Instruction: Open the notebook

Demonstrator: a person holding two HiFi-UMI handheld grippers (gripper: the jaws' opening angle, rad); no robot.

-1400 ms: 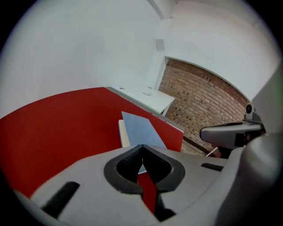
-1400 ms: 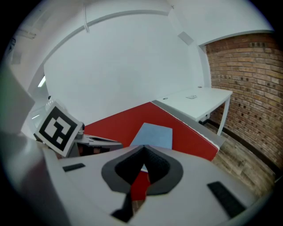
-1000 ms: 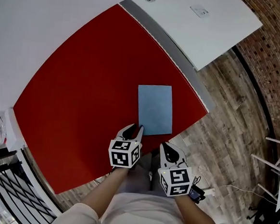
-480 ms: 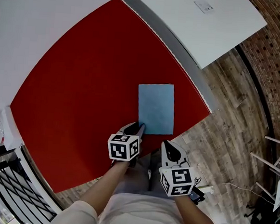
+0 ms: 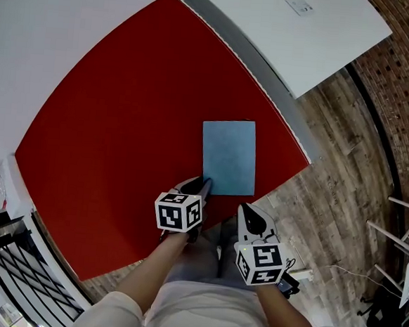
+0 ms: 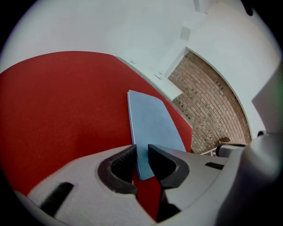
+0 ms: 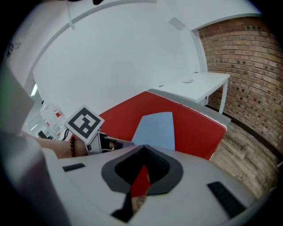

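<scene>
The left gripper (image 6: 141,152), jaws narrowly apart, straddles the near left corner of the notebook (image 5: 228,157), whose length runs straight away, while the closed right gripper (image 5: 247,213) hangs nearby.

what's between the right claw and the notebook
Only bare red tabletop lies between the right claw and the notebook, shown in the head view.

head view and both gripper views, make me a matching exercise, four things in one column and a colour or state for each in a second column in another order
Things:
1. notebook
2. table top
3. left tongs
4. right tongs

Colour or state:
a. red
b. shut, nothing between them
c. light blue, closed and lying flat
d. slightly apart, with the notebook's near corner in the gap

Pairs: 1-c, 2-a, 3-d, 4-b
</scene>
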